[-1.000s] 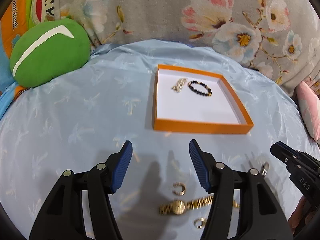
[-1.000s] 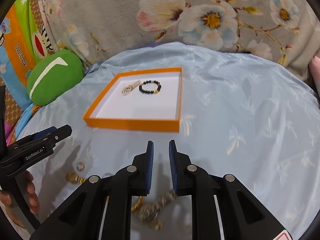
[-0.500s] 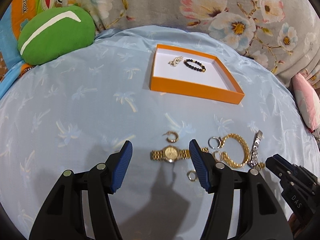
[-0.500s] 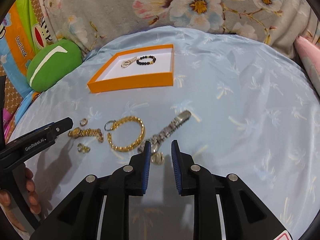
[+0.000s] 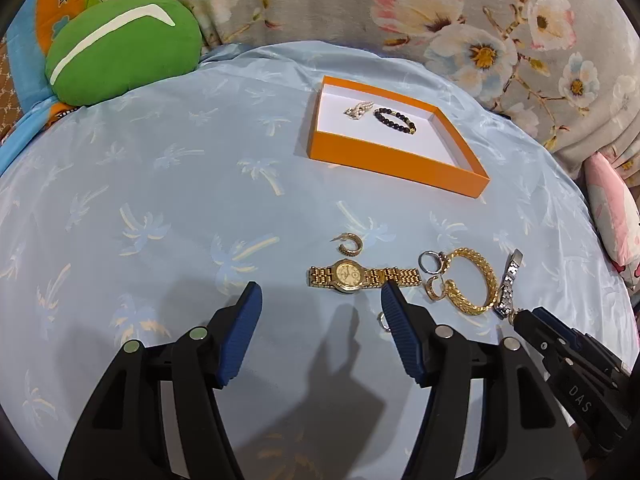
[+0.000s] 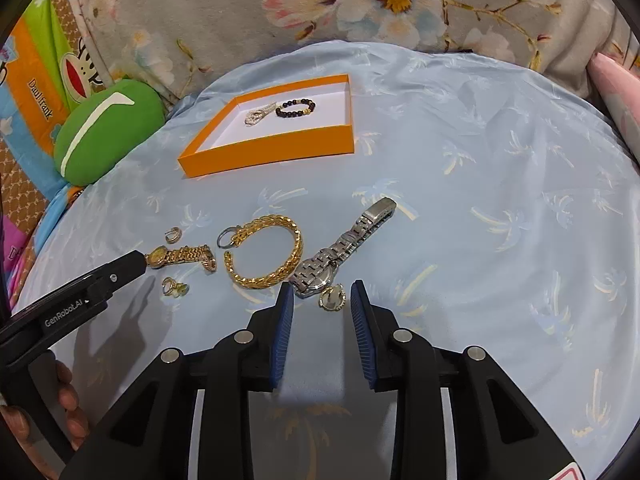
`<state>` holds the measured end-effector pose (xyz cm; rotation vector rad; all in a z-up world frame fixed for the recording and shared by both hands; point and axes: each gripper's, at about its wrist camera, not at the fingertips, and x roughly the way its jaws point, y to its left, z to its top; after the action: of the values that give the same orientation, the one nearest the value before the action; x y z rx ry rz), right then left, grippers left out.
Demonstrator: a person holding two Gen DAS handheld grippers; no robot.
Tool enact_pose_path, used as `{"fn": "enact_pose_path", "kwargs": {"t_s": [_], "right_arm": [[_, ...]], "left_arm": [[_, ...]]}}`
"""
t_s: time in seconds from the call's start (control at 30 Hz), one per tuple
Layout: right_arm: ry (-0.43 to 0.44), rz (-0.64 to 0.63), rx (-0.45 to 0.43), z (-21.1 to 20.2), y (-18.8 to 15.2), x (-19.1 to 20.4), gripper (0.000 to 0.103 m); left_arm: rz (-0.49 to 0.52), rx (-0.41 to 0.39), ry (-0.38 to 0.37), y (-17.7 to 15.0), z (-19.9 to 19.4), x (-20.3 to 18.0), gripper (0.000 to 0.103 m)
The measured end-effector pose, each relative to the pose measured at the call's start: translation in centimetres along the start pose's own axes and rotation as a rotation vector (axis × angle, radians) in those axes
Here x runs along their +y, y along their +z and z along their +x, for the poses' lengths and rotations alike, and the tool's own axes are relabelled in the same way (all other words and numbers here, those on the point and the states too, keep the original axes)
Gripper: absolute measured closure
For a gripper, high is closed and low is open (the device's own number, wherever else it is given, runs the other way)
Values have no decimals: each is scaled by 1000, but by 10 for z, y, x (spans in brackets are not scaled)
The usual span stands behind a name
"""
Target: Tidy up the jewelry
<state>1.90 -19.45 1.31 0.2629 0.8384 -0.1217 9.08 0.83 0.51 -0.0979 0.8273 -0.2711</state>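
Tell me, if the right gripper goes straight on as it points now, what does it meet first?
Most likely the small gold ring, lying just ahead of the open right gripper. The silver watch lies just beyond; depth is uncertain.

Light was bright and even, falling from above. The left gripper (image 5: 321, 304) and right gripper (image 6: 322, 298) threw soft dark shadows onto the blue cloth (image 5: 160, 184). Focus stayed sharp centrally; fisheye curvature bent the edges, with black vignetted corners.
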Motion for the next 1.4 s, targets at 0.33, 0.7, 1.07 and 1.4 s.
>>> {"fn": "enact_pose_path", "kwargs": {"t_s": [0.33,0.7,1.07,1.4], "right_arm": [[8,18,22,3,-2,-4,73],[16,51,30,10,4,-8,80],[25,62,5,4,4,-11,91],[26,64,-4,1,4,-12,91]], "left_arm": [[15,11,-13,-12,-7,-4,42],[32,27,-37,-15,-6,-9,42],[67,47,-71,-16,-4,-17,42],[144,67,-51,-15,8,-40,42]]}}
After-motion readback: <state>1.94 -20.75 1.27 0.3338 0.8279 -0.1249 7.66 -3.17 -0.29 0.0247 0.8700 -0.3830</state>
